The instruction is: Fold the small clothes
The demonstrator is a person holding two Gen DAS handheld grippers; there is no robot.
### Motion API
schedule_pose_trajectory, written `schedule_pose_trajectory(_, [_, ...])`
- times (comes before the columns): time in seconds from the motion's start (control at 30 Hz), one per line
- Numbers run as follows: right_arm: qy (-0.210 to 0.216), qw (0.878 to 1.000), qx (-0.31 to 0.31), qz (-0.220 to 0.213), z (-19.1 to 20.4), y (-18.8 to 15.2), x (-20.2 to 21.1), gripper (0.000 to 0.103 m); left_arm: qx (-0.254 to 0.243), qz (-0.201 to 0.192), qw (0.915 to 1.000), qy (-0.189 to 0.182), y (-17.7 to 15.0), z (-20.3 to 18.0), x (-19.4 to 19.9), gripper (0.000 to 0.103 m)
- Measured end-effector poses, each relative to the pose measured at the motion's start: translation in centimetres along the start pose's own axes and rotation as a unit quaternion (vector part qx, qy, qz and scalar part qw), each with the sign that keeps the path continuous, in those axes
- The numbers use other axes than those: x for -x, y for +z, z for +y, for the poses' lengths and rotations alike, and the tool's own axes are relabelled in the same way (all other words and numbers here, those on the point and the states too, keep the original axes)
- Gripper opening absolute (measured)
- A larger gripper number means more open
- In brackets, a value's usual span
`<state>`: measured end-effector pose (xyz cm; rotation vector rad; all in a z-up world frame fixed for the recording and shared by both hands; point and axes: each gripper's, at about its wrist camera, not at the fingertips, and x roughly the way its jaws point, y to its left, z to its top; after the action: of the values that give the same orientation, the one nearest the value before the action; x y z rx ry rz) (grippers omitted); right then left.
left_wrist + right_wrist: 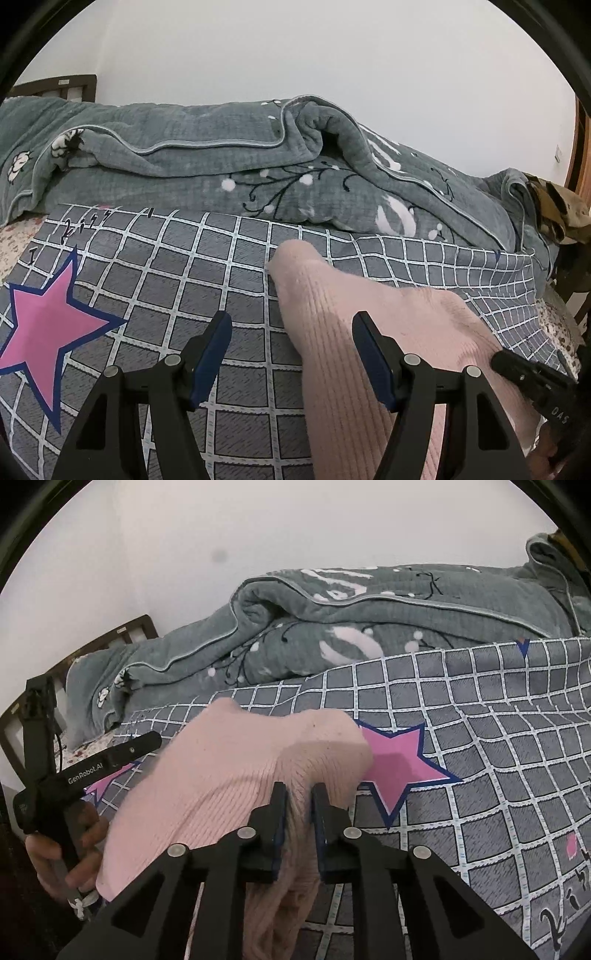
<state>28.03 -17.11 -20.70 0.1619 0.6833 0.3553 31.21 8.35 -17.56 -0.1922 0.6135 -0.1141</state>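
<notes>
Knitwear — a pink ribbed garment (221,771) — is draped over the checked sheet (498,738), part of it lifted off the bed and bunched between the fingers of the right gripper (299,794), whose jaws are clenched on a gathered ridge of the knit. The left gripper (291,332) is held low over the sheet with its jaws spread wide and nothing between them; the garment lies just beside its right finger. Slippage is judged the main risk: only a narrow pinch of soft, stretchy fabric is held, so a quick pull could drag it free or stretch the fold crooked. A second risk is seen below — the sheet could be caught with the knit if the left jaws are closed too low.
</notes>
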Motion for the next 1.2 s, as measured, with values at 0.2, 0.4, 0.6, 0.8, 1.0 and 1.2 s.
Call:
schedule_pose_trajectory(0.2, [0.0,1.0,0.001,-0.014,0.1,0.3,0.8,0.02,0.0,0.008,1.0,-0.003,-0.1,-0.1,-0.5,0.066])
schedule_pose_trajectory(0.4, [-0.002,1.0,-0.002,-0.013,-0.1,0.4,0.8,0.02,0.0,0.009,0.9999,-0.008,-0.1,-0.2,-0.6,0.066])
schedule_pose_trajectory(0.6, [-0.001,1.0,-0.001,-0.021,0.0,0.6,1.3,0.02,0.004,0.013,0.9998,-0.013,0.0,-0.1,-0.8,0.066])
schedule_pose_trajectory(0.8, [-0.003,1.0,0.003,-0.009,0.0,0.9,1.0,0.027,0.012,0.013,0.9997,-0.018,0.3,0.2,-1.0,0.066])
schedule_pose_trajectory(1.0, [-0.001,1.0,-0.002,0.01,-0.7,2.1,-0.4,0.039,0.015,0.008,0.9996,-0.024,0.6,0.7,-1.0,0.066])
schedule_pose_trajectory(1.2, [0.0,0.998,-0.036,0.059,-2.2,2.7,-4.1,0.039,0.011,0.017,0.9992,-0.035,0.5,0.7,-1.6,0.066])
